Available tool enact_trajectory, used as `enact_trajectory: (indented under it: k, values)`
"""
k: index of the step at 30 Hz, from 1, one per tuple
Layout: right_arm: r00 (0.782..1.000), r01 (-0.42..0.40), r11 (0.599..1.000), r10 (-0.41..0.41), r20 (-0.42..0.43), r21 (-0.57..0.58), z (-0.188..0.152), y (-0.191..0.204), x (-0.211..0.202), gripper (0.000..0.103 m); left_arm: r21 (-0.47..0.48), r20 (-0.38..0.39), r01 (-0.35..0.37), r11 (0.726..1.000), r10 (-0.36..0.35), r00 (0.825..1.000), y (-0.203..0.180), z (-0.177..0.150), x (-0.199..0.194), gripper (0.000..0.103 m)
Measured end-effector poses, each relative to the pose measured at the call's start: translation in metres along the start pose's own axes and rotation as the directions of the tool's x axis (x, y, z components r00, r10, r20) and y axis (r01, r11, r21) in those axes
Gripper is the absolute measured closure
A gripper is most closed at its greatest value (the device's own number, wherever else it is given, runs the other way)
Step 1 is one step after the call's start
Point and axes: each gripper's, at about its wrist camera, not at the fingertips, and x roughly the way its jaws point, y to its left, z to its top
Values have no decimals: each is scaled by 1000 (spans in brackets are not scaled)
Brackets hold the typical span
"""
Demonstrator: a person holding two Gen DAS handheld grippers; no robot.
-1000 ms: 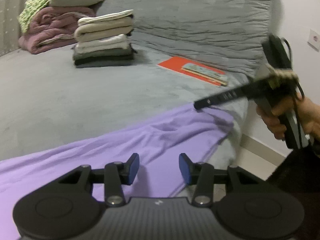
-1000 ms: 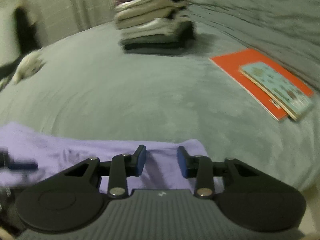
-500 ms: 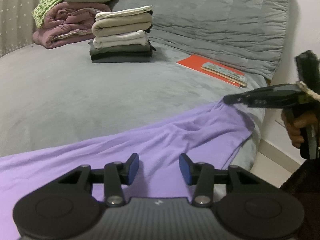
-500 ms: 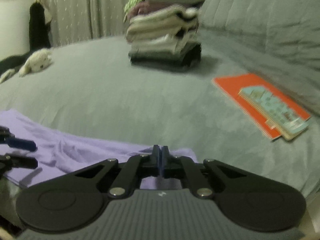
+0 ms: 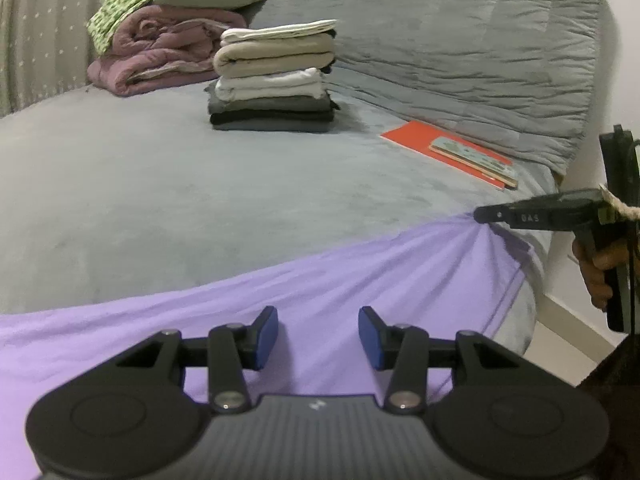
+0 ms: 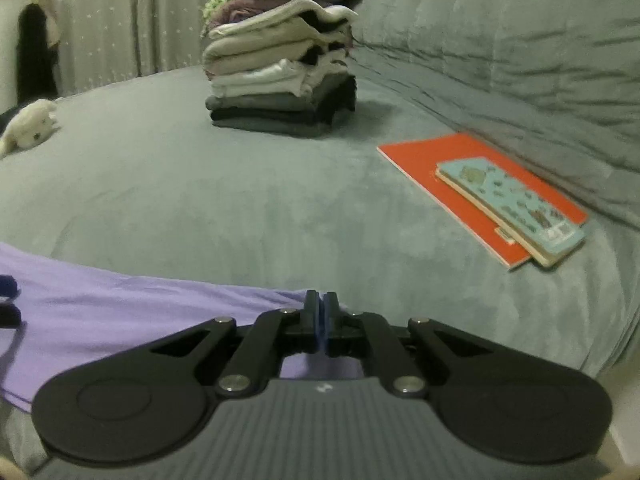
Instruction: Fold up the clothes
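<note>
Two claws work at the near edge of a grey bed [image 5: 168,200]. Landmark: the purple garment [image 5: 360,280], spread flat along that near edge, one end draped over the bed corner.

Right claw [image 6: 321,320]: jaws pressed together on the garment's far edge at its corner; fabric puckers toward the tips in the left wrist view. A hand [image 5: 596,268] grips its handle, off the bed side.

Left claw [image 5: 318,336]: jaws apart, above the garment's mid section, nothing between the pads.

Beyond the garment, approx. mid-bed: stack of folded clothes [image 5: 274,80]. Behind the stack: pile of bedding [image 5: 168,44]. Right of the stack: orange book [image 6: 444,164] w/ a light blue book [image 6: 508,204] on top.
</note>
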Motion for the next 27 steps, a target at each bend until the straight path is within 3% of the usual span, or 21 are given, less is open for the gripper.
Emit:
enact_trajectory:
  k: [1,7,13,17,22,25,27]
  values:
    - [1000,4,1000,-4,7,14,0,-3,-3,90,-1,0,3,1000,-3,1000,0,0,0,57]
    - [999,-40,976,38,12,215,2,-44,-24,82,18,-2,38,999,-38,999,-6,-2,-2,57]
    - [983,-142,884,179,-42,446,-4,-76,-42,74,59,-6,89,994,-89,996,-21,-6,-2,57]
    - [948,-200,777,307,-83,597,-13,-91,-42,74,78,-11,102,992,-101,995,-26,-9,-3,57]
    - [885,-270,634,459,-71,725,-24,-100,-38,73,86,-20,103,991,-101,995,-27,-11,-1,57]
    - [858,-291,595,508,-70,749,-26,-97,-35,72,83,-21,102,991,-101,995,-28,-10,-1,57]
    - [852,-288,594,517,-82,751,-26,-92,-32,72,83,-21,103,991,-102,995,-29,-10,0,57]
